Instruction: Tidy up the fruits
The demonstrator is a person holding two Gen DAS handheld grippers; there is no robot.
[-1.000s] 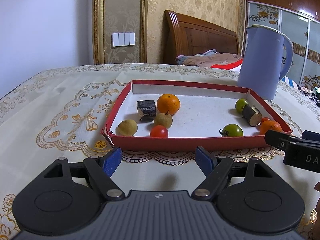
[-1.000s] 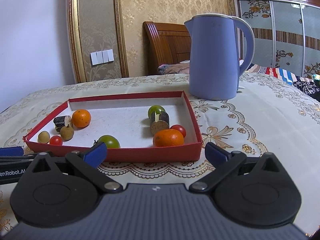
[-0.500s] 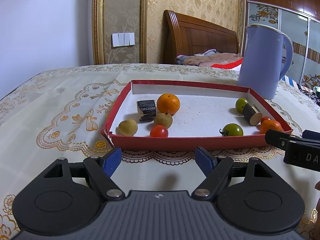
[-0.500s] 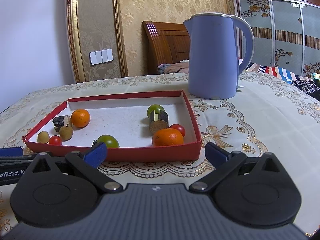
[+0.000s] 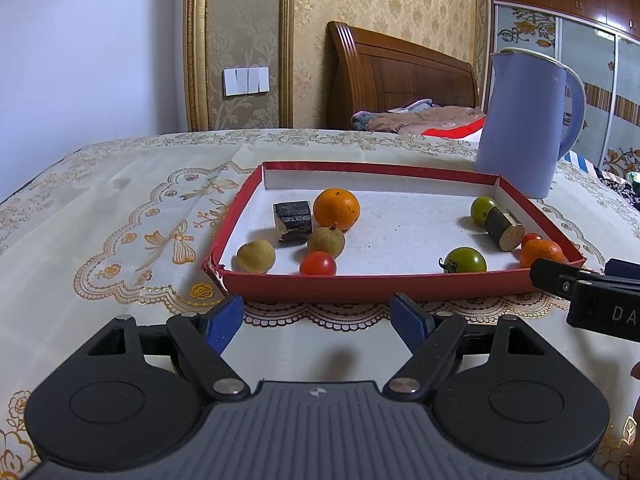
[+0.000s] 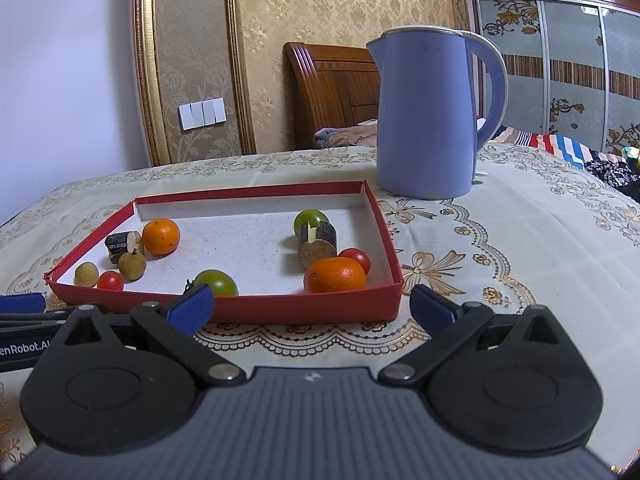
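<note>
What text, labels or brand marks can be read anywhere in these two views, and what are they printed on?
"DA", cut off by the frame edge: white letters on the black body of the right gripper, seen from the left wrist view.
"enRobot.A", cut off at both ends: white letters on the left gripper, seen from the right wrist view.
Faint mark on the blue kettle: too small to read.

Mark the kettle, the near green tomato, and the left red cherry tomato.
kettle point(image 6: 424, 120), right wrist view, middle of body
near green tomato point(image 5: 466, 260), left wrist view, front skin
left red cherry tomato point(image 5: 318, 264), left wrist view, centre
</note>
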